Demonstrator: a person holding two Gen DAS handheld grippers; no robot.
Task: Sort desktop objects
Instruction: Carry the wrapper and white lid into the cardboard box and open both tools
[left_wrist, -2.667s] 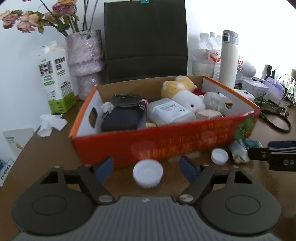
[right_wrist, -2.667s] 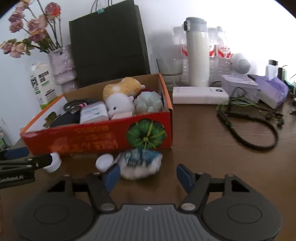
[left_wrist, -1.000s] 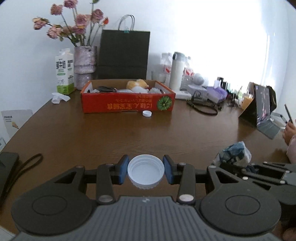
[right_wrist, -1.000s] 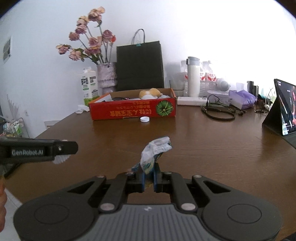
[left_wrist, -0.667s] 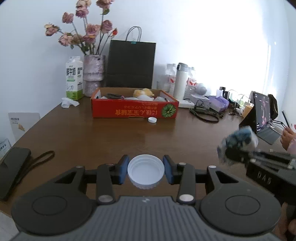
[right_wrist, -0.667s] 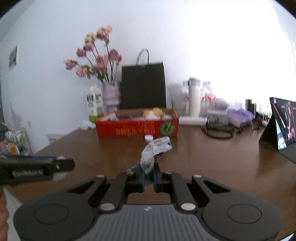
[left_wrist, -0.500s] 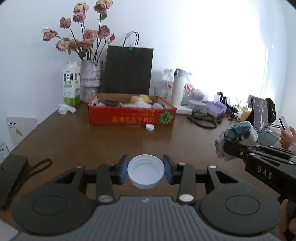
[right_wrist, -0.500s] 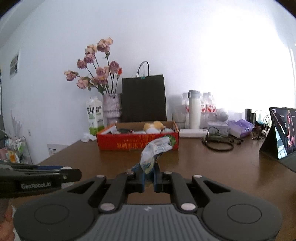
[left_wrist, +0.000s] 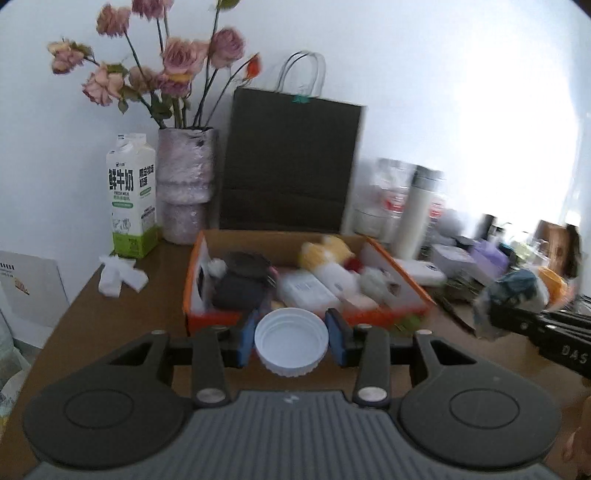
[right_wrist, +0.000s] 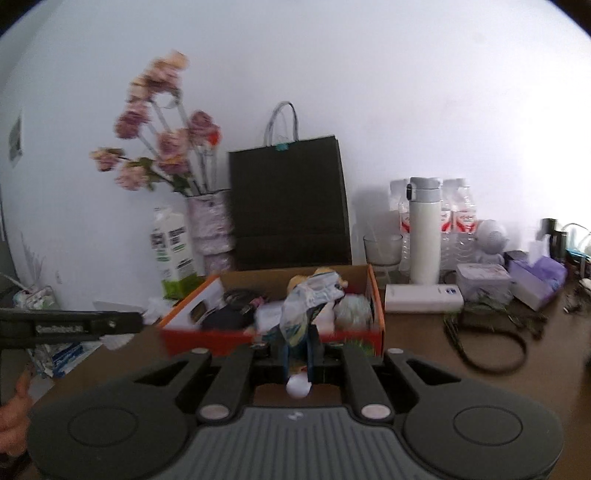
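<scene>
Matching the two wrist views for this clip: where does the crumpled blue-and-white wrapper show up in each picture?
Left wrist view: the crumpled wrapper sits at the right edge, pinched at the tip of the right claw reaching in from the side.
Right wrist view: the wrapper is at centre, standing up from the shut claw, in front of the box.
Shared landmark: the orange cardboard box, with the black paper bag behind it.

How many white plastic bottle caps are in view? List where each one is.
2. One wide white plastic bottle cap sits gripped in the left tongs; a smaller white cap lies on the table under the right tongs. Others may be hidden.
</scene>
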